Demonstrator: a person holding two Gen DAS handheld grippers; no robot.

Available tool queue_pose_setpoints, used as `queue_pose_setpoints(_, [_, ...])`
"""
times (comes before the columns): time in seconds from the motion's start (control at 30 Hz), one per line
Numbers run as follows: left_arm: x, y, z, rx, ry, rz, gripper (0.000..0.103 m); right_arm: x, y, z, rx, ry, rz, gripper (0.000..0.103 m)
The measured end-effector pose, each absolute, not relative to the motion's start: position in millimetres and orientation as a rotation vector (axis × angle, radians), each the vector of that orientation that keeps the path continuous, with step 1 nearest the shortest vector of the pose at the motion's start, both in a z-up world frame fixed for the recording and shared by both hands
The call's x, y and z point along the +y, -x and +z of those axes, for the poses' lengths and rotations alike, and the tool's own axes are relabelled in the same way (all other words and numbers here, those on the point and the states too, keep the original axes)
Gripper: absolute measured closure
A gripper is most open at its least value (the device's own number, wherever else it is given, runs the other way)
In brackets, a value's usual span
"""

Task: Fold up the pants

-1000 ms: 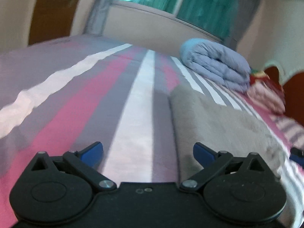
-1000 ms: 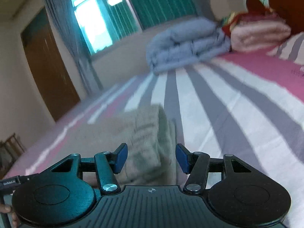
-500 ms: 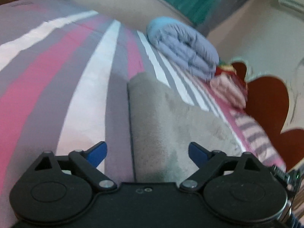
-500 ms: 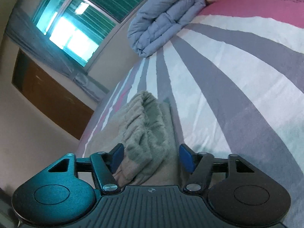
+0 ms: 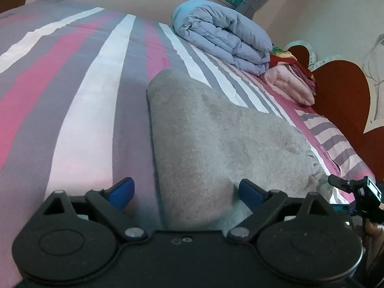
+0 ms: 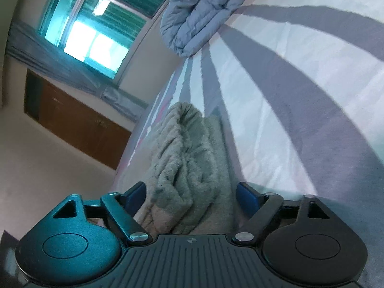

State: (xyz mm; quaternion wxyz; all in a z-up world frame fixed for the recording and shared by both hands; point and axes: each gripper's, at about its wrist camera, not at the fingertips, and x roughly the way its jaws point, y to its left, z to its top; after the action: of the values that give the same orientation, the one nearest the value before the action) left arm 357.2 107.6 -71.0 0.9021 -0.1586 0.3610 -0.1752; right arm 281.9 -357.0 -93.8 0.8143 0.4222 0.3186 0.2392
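Observation:
Grey fleece pants (image 5: 216,139) lie folded flat on the striped bed (image 5: 79,110). My left gripper (image 5: 186,194) is open, its blue pads either side of the pants' near left edge. In the right wrist view the pants (image 6: 189,168) show a bunched, ruffled end, and my right gripper (image 6: 190,195) is open with that end between its pads. The right gripper (image 5: 352,189) also shows at the right edge of the left wrist view, at the pants' other end.
A folded blue-grey quilt (image 5: 223,36) and pink folded blankets (image 5: 288,86) sit at the head of the bed by a dark red headboard (image 5: 340,91). A window (image 6: 93,24), curtains and a brown wooden door (image 6: 72,120) are beyond the bed.
Both grippers have moved in over the ends of the pants and tilted. The right gripper's jaws have opened wider around the bunched end; the left stays open.

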Motion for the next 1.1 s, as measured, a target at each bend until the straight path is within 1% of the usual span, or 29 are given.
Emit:
queue_pose_setpoints(0.37, [101,-383,-76,0.777,0.295,-0.445,0.017,-340,-306,-97,0.723,-0.861,0.578,0.018])
queue_pose_setpoints(0.57, [107,-394,-81,0.804,0.324,-0.538,0.02,-333,-321,-99,0.729,-0.854,0.607,0.018])
queue_pose_setpoints(0.63, [114,-397,-83,0.806,0.347,-0.558,0.029,-334,-323,-101,0.729,-0.859,0.621,0.018])
queue_pose_setpoints(0.73, [133,-403,-91,0.814,0.47,-0.589,0.041,-335,-326,-102,0.731,-0.867,0.638,0.019])
queue_pose_setpoints(0.87, [139,-418,-106,0.83,0.632,-0.663,0.048,-327,-336,-103,0.743,-0.848,0.657,0.019])
queue_pose_setpoints(0.9, [140,-421,-110,0.833,0.662,-0.674,0.059,-323,-340,-103,0.749,-0.84,0.663,0.019])
queue_pose_setpoints(0.93, [141,-424,-113,0.84,0.685,-0.677,0.067,-319,-344,-103,0.753,-0.828,0.669,0.019])
queue_pose_setpoints(0.97, [141,-424,-116,0.841,0.699,-0.686,0.07,-315,-347,-103,0.754,-0.814,0.672,0.02])
queue_pose_setpoints(1.0, [142,-424,-117,0.838,0.711,-0.689,0.075,-312,-350,-102,0.754,-0.8,0.671,0.025])
queue_pose_setpoints(1.03, [143,-423,-117,0.831,0.721,-0.689,0.079,-308,-353,-101,0.76,-0.783,0.664,0.044])
queue_pose_setpoints(1.1, [146,-422,-115,0.808,0.733,-0.691,0.085,-309,-359,-103,0.767,-0.806,0.679,0.048])
